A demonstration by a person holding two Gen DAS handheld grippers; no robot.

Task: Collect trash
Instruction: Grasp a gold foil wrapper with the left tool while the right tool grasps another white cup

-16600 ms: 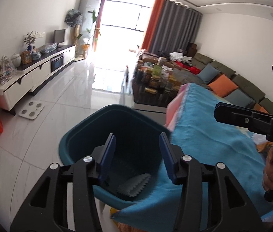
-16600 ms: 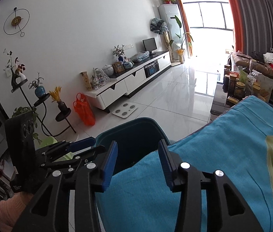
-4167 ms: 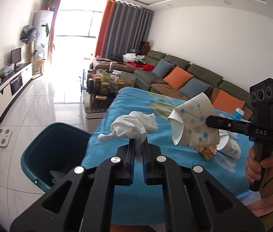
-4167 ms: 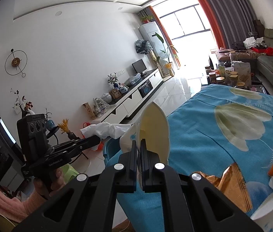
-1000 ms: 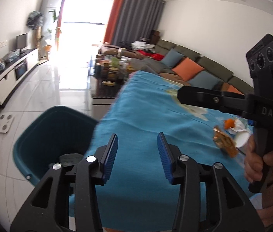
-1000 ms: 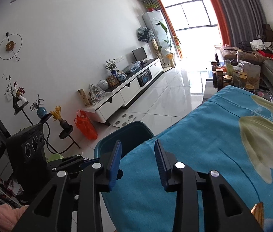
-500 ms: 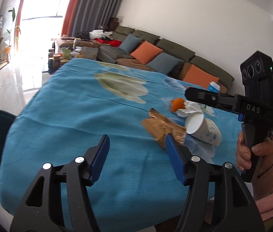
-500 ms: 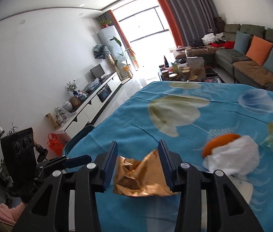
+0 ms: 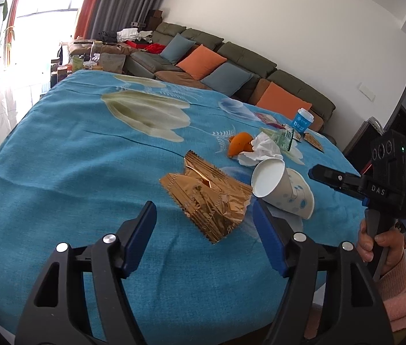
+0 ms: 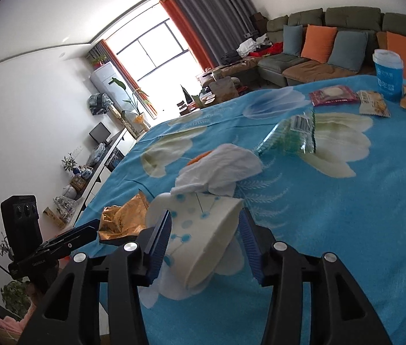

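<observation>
Trash lies scattered over the blue tablecloth (image 9: 59,172), and we lean both grippers down toward it at a slant. Our left gripper (image 9: 204,231) hangs over the gold foil wrapper (image 9: 207,198), its jaws opening wide with the wrapper lying ahead between them, untouched. Our right gripper (image 10: 204,240) straddles the tipped paper cup (image 10: 200,235), which rests on its side on the cloth; its jaws are opening too, the left pad close against the cup wall, the right pad standing clear of it. In the left view our right hand (image 9: 378,247) wraps the grip from below, pink sleeve (image 9: 401,290) at the wrist. Just beyond the cup sit a crumpled white tissue (image 10: 223,169) and an orange peel (image 9: 238,143).
</observation>
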